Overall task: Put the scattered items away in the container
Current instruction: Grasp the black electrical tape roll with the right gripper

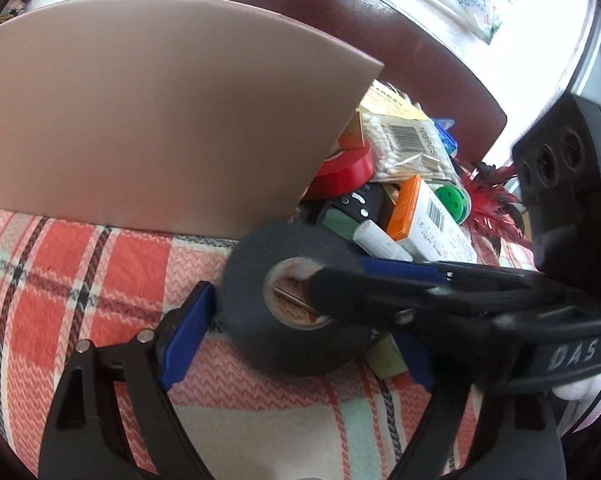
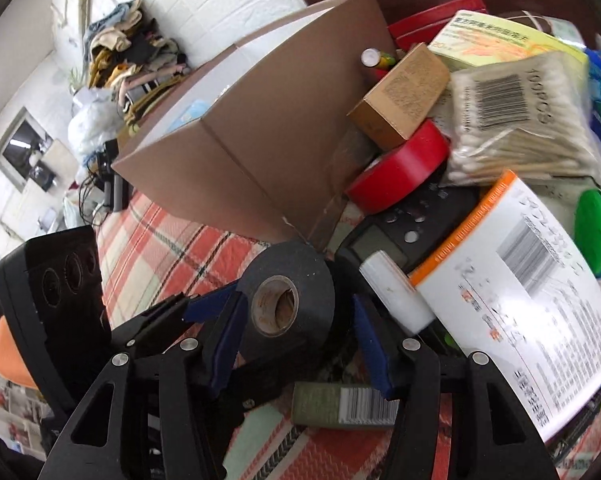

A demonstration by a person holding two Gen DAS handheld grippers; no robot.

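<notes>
A black roll of tape with a cardboard core (image 2: 290, 308) stands on edge on the red, white and mint plaid cloth (image 1: 80, 280) covering the bench, just near the corner of the brown cardboard box (image 2: 260, 128).

The right gripper (image 2: 296, 332) has its blue-padded fingers (image 2: 226, 344) spread on either side of the roll, close to its flanks; whether the pads press it cannot be told. In the left wrist view this gripper reaches across from the right, and one of its fingertips (image 1: 328, 292) lies over the roll's core hole.

The left gripper (image 1: 300, 340) is open wide. Its left blue pad (image 1: 186, 336) touches or nearly touches the roll's left side, while the right one (image 1: 414, 360) is largely hidden behind the other tool.

To the right of the roll lies a heap of items: a red roll of tape (image 2: 400, 168), a clear bag of cotton swabs with a barcode (image 2: 520, 120), a white box with an orange edge (image 2: 520, 292), a white cylindrical stick (image 2: 396, 292), a black remote control (image 2: 412, 224), a small brown carton (image 2: 400, 96) and a green round plastic piece (image 2: 592, 232). A small olive-green tube with a barcode label (image 2: 340, 404) lies on the cloth nearest the right camera.
</notes>
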